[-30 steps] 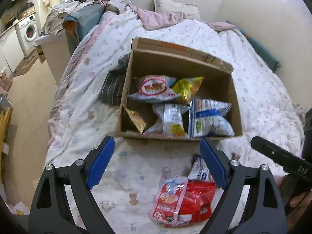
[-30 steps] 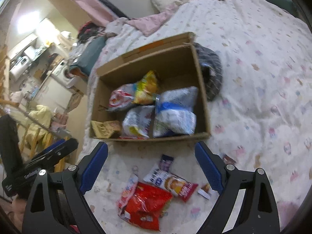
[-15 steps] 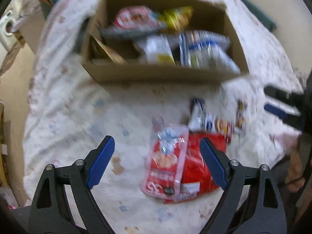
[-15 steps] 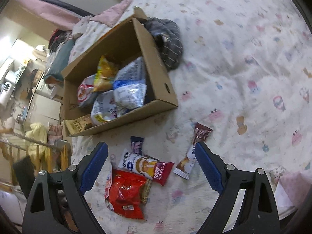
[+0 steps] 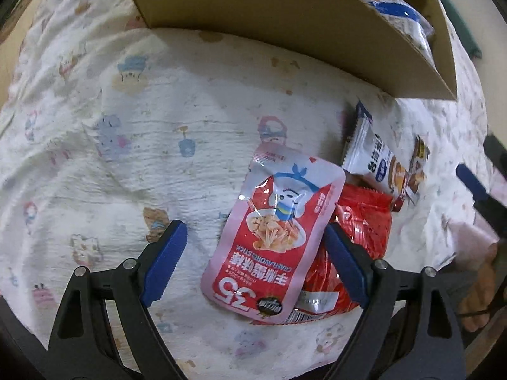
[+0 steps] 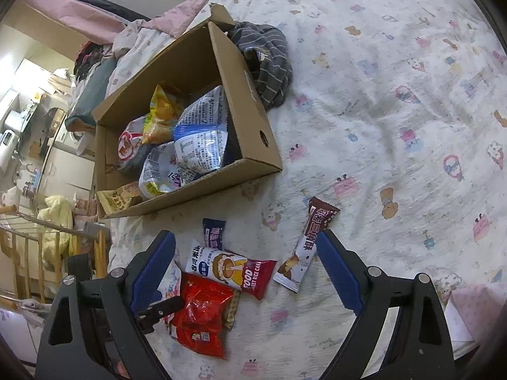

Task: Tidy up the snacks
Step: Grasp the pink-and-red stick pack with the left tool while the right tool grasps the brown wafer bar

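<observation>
A pink-and-red crab-stick pouch (image 5: 275, 231) lies on the bed sheet, overlapping a red bag (image 5: 361, 221). My left gripper (image 5: 253, 226) points down over the pouch; its jaws are closing, with the pouch between the blue pads but untouched. Beside these lie a white rice-cake packet (image 6: 228, 269), a brown bar (image 6: 307, 247) and a small dark blue packet (image 6: 214, 231). My right gripper (image 6: 245, 234) hovers open above them, holding nothing. The cardboard box (image 6: 253, 110) behind holds several snack bags, among them a blue-and-white one (image 6: 202, 136).
A grey striped cloth (image 6: 269, 60) lies against the box's far side. Patterned sheet (image 6: 396, 126) stretches to the right. A wooden rack (image 6: 38, 253) stands off the bed's left edge. A person's hand (image 5: 484, 285) shows at the right.
My left gripper sank and tipped down, so the pouch now sits between its pads and the box slid to the top. The right gripper dropped and rolled, then held still.
</observation>
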The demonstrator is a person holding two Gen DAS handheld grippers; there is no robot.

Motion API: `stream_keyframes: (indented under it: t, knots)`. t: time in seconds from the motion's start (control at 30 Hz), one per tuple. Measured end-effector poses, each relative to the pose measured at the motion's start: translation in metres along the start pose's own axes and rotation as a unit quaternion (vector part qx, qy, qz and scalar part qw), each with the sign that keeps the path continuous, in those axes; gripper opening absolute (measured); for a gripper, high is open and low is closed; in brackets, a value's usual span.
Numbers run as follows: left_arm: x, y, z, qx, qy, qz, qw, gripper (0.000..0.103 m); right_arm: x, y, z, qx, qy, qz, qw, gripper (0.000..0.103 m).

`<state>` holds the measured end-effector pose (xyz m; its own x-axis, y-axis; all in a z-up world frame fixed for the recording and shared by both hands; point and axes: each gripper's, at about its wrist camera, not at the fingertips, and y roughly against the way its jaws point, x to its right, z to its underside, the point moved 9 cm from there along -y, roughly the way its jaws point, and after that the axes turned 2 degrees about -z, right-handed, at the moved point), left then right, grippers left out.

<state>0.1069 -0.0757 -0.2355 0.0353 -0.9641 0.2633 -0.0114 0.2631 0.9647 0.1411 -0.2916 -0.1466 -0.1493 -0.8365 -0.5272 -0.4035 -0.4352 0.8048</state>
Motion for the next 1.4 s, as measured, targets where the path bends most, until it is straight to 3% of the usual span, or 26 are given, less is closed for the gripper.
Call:
stream_keyframes:
  t: [0.03, 0.1, 0.37, 0.43, 0.5, 0.67, 0.77, 0.87, 1.13, 1.2, 1.3, 1.4]
  knots:
    - [0.000, 0.000, 0.000, 0.000, 0.001, 0.002, 1.0000, 0.082, 0.001, 0.000, 0.000, -0.001, -0.002, 0.000, 1.000, 0.093]
    - [0.002, 0.001, 0.001, -0.002, 0.002, 0.016, 0.9999, 0.067, 0.002, 0.000, 0.000, -0.002, -0.005, -0.001, 1.000, 0.093]
    - [0.014, 0.020, -0.005, 0.008, -0.025, 0.023, 0.9994, 0.040, 0.009, 0.001, 0.001, -0.002, -0.015, 0.002, 1.000, 0.093]
    - [0.012, 0.026, -0.006, 0.019, -0.030, 0.015, 0.9992, 0.039, 0.011, 0.001, 0.001, -0.002, -0.016, 0.005, 1.000, 0.093]
    - [0.007, 0.035, -0.010, 0.037, -0.041, -0.005, 0.9985, 0.032, 0.015, 0.000, 0.003, -0.008, -0.021, 0.004, 1.000, 0.093]
    - [-0.007, 0.047, -0.018, 0.063, -0.037, -0.035, 0.9967, 0.031, 0.030, -0.010, 0.009, -0.035, -0.054, 0.003, 0.998, 0.091]
    - [-0.009, 0.051, -0.019, 0.067, -0.036, -0.032, 0.9966, 0.031, 0.037, -0.020, 0.013, -0.050, -0.058, 0.023, 0.997, 0.072]
    - [-0.011, 0.053, -0.019, 0.072, -0.041, -0.035, 0.9959, 0.031, 0.038, -0.034, 0.015, -0.067, -0.050, 0.042, 0.996, 0.061]
    - [-0.035, 0.064, -0.020, 0.088, -0.029, -0.052, 0.9944, 0.031, 0.050, -0.054, 0.016, -0.083, -0.021, 0.122, 0.989, 0.045]
    - [-0.039, 0.065, -0.020, 0.091, -0.025, -0.053, 0.9941, 0.031, 0.052, -0.057, 0.018, -0.088, -0.005, 0.140, 0.986, 0.032]
    - [-0.041, 0.067, -0.021, 0.097, -0.023, -0.052, 0.9937, 0.031, 0.053, -0.057, 0.020, -0.084, 0.011, 0.142, 0.986, 0.019]
    - [-0.041, 0.070, -0.023, 0.104, -0.024, -0.056, 0.9927, 0.031, 0.050, -0.050, 0.020, -0.074, 0.016, 0.129, 0.989, 0.018]
